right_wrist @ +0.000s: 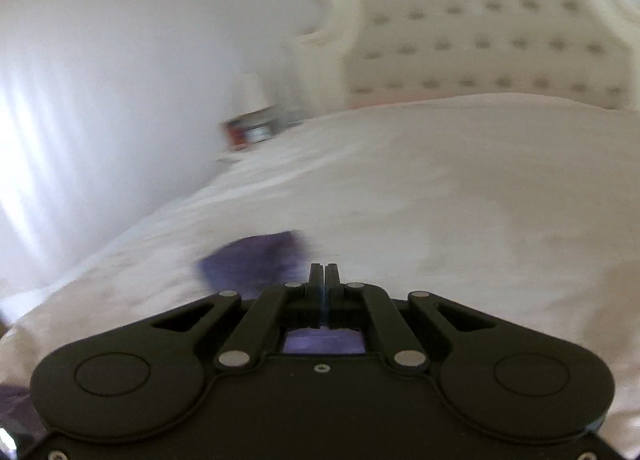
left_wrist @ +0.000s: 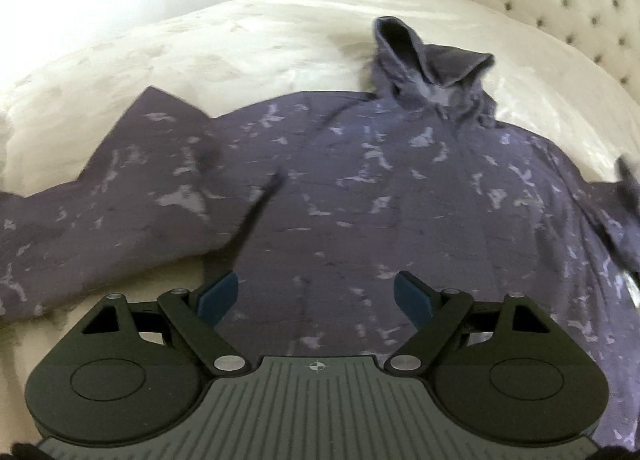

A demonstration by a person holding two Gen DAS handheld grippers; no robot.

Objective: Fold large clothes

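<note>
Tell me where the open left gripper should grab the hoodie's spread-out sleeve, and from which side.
Take the sleeve near its cuff end, coming in from the near bed edge with the left gripper low. It lies flat on the bedspread, so one finger probably has to slide under its free near edge. The hoodie body is bulkier.

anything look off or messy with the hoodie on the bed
Mostly fine: the purple hoodie lies flat on the bed. Its hood is rumpled and standing up rather than smoothed flat, and a dark drawstring trails loose across the chest. No damage shows.
</note>
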